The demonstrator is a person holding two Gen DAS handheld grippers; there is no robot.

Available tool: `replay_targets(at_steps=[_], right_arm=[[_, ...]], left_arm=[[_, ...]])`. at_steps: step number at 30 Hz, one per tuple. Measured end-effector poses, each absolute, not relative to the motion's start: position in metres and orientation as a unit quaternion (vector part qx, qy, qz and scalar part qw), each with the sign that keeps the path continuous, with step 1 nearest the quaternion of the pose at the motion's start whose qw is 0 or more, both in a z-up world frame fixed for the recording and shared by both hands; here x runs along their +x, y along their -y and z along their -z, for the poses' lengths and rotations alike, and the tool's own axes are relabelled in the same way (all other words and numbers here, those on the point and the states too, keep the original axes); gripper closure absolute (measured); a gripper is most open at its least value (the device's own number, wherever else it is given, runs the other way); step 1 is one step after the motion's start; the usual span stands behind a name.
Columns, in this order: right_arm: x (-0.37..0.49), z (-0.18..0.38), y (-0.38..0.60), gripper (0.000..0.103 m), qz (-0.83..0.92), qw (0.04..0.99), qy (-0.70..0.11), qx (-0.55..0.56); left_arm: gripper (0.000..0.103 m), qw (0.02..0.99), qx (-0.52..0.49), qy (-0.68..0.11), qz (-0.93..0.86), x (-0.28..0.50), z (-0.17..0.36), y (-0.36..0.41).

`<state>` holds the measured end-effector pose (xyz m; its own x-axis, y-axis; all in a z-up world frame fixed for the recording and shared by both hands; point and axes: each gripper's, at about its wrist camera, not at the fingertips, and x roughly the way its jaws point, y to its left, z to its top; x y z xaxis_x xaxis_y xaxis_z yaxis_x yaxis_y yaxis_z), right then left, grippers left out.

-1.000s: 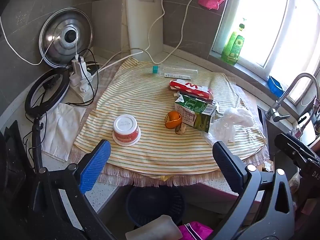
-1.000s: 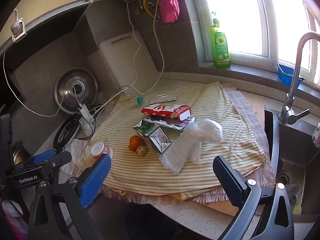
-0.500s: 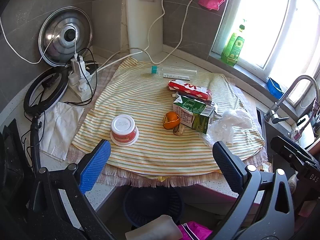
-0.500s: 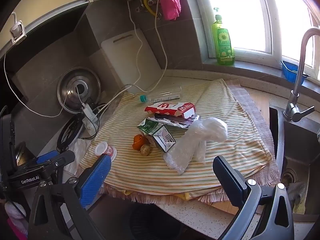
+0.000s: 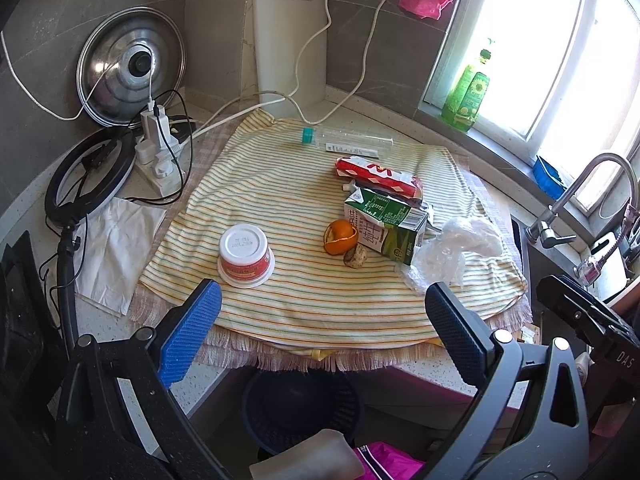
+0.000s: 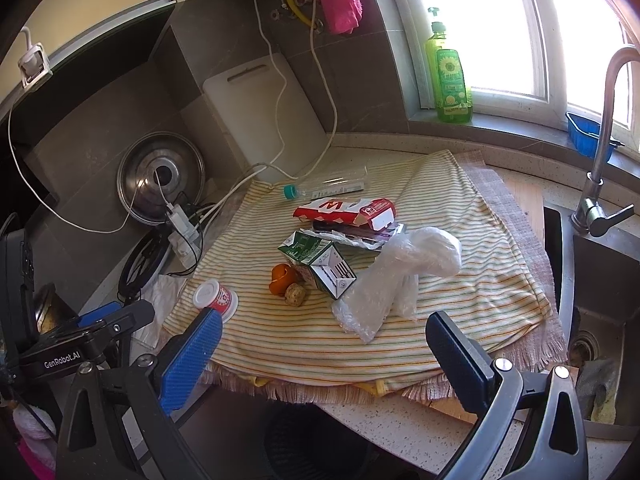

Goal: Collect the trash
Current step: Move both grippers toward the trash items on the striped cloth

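Left gripper (image 5: 320, 320) and right gripper (image 6: 324, 346) both spread wide, empty, near striped cloth (image 5: 280, 184) holding green milk carton (image 5: 384, 220), orange peel (image 5: 339, 236)

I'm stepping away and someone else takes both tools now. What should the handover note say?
Left tool: open, holding nothing, short of the cloth's near edge.
Right tool: open, holding nothing, likewise.
On the striped cloth: upturned cup, orange peel, green carton, red box, plastic bag, clear tube.
Dark bin below the counter edge.
Done: nothing collected yet. Left: every piece.
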<state>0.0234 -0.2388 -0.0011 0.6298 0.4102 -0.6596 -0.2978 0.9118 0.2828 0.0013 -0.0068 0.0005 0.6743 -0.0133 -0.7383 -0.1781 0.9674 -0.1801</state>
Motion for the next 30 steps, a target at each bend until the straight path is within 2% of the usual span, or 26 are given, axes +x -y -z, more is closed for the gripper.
replay_targets(at_steps=[30], right_arm=[[0.0247, 0.0033, 0.2382, 0.0, -0.202, 0.896, -0.387, 0.078]], left_arm=[[0.0, 0.906, -0.12, -0.403, -0.044, 0.0014, 0.001, 0.0087]])
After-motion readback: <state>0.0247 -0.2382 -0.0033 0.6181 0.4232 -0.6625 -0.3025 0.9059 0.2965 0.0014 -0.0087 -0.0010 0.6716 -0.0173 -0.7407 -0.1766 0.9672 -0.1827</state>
